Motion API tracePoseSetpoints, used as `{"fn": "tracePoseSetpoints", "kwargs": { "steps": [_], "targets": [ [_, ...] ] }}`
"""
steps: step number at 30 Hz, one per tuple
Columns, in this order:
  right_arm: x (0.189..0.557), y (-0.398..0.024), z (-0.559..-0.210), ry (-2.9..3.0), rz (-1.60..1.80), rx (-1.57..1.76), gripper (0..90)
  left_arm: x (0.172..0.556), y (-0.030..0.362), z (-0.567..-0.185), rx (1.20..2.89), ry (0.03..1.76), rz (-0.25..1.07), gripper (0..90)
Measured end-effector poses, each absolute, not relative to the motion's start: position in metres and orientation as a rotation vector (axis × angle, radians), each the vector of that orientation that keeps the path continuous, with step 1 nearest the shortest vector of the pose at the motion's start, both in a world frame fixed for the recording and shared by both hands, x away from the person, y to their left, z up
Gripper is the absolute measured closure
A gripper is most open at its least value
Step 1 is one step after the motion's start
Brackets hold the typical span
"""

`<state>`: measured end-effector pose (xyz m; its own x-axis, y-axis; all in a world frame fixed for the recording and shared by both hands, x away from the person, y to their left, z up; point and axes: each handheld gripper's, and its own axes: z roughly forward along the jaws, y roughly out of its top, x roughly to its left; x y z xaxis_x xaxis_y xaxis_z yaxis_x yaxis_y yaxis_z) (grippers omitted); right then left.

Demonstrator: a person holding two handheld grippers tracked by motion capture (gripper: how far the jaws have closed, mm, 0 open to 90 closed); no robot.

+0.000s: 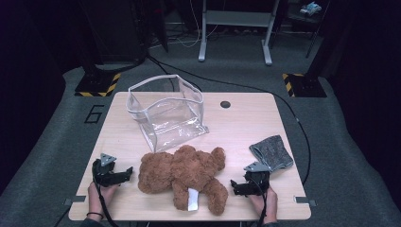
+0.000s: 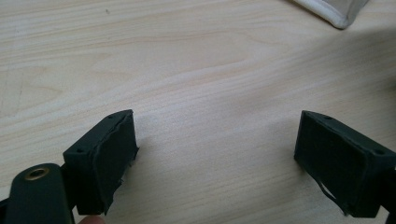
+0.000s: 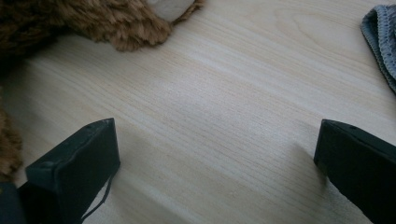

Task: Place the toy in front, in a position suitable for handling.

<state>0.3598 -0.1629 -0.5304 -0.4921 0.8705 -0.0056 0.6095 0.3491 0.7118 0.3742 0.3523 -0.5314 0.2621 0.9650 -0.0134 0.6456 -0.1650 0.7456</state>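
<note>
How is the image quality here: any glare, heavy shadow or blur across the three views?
High view: table evenly lit, dark surroundings, faint sheen on the clear bag. Left gripper view: sharp wood grain, soft shadow top right. Right gripper view: teddy bear slightly soft, shaded at left; no glare.

The table point(image 1: 236, 127) is seen from high above its near edge, the view facing forward and down, far enough that the floor beyond is taken in. The left gripper view is set low and close over bare wood point(image 2: 196, 70), a clear bag's corner point(image 2: 334, 11) at 1 o'clock. The right gripper view, equally close, shares the brown teddy bear point(image 3: 93, 21) at 11 o'clock and grey cloth point(image 3: 380, 37) at 2 o'clock with the high view point(image 1: 182, 172) point(image 1: 272, 151).
</note>
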Motion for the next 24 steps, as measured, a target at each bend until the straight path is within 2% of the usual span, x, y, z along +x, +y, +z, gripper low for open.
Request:
{"fn": "tracePoseSetpoints", "kwargs": {
  "steps": [9, 12, 17, 24],
  "targets": [
    [0.36, -0.163, -0.531, 2.234, 0.932, 1.291, 0.0, 0.375, 0.355, -0.53, 1.905, 1.461, 0.634, 12.4],
    [0.36, -0.163, -0.53, 2.231, 0.927, 1.294, 0.0, 0.377, 0.36, -0.522, 1.863, 1.463, 0.573, 11.0],
    [0.36, -0.162, -0.53, 2.225, 0.93, 1.312, 0.0, 0.382, 0.36, -0.498, 1.878, 1.403, 0.597, 9.6],
    [0.36, -0.162, -0.53, 2.224, 0.929, 1.314, 0.0, 0.393, 0.355, -0.476, 1.854, 1.366, 0.567, 9.6]
  ]
}}
